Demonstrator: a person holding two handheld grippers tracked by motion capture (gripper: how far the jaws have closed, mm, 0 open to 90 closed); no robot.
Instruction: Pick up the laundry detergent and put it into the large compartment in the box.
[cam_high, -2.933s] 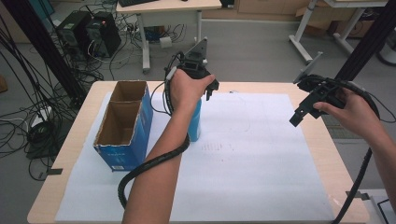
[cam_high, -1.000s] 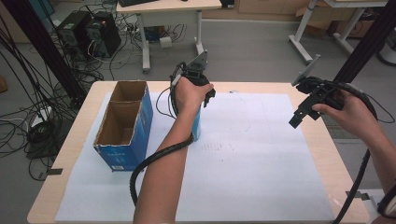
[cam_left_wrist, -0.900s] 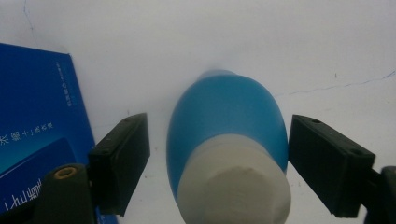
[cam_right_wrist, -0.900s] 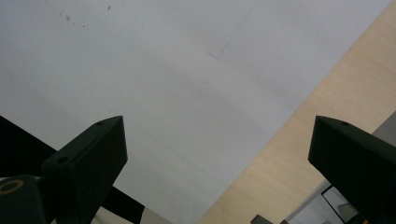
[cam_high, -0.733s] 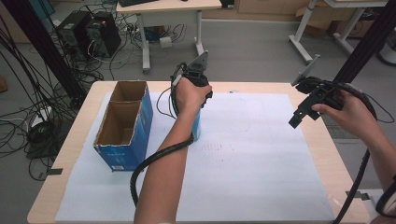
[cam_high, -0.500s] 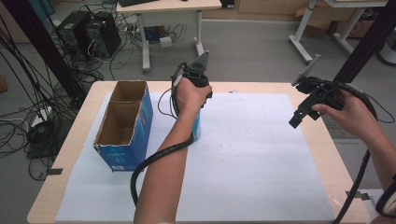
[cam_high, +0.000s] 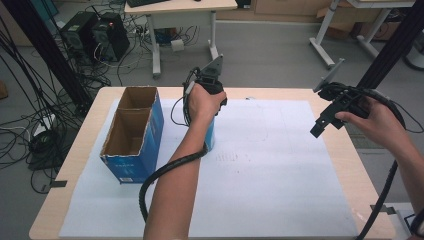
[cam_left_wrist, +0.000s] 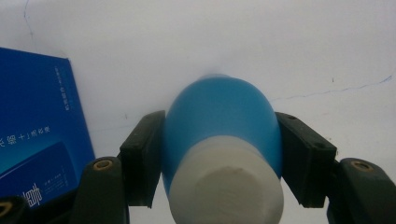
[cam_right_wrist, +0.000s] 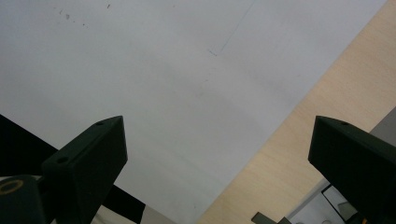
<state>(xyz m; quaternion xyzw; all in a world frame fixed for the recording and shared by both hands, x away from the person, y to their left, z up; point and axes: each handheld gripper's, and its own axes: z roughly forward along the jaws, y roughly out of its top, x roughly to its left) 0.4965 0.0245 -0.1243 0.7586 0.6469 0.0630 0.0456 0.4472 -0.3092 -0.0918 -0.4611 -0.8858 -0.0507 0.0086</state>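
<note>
Nothing much has moved since a moment ago; both hands stay where they were. Big grey floor with desks and cables sits at the top of the high view. Below it, the wooden table (cam_high: 350, 165) wears a white paper sheet (cam_high: 270, 175). An open blue box (cam_high: 131, 135) stands left of middle. Just beside it, the left gripper (cam_left_wrist: 219, 154) squeezes a blue bottle (cam_left_wrist: 224, 121) with a white cap. At the right, the right gripper (cam_right_wrist: 219, 154) hangs wide open.

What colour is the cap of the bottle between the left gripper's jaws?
White. The bottle has a blue body; its cap shows best in the left gripper view.
</note>
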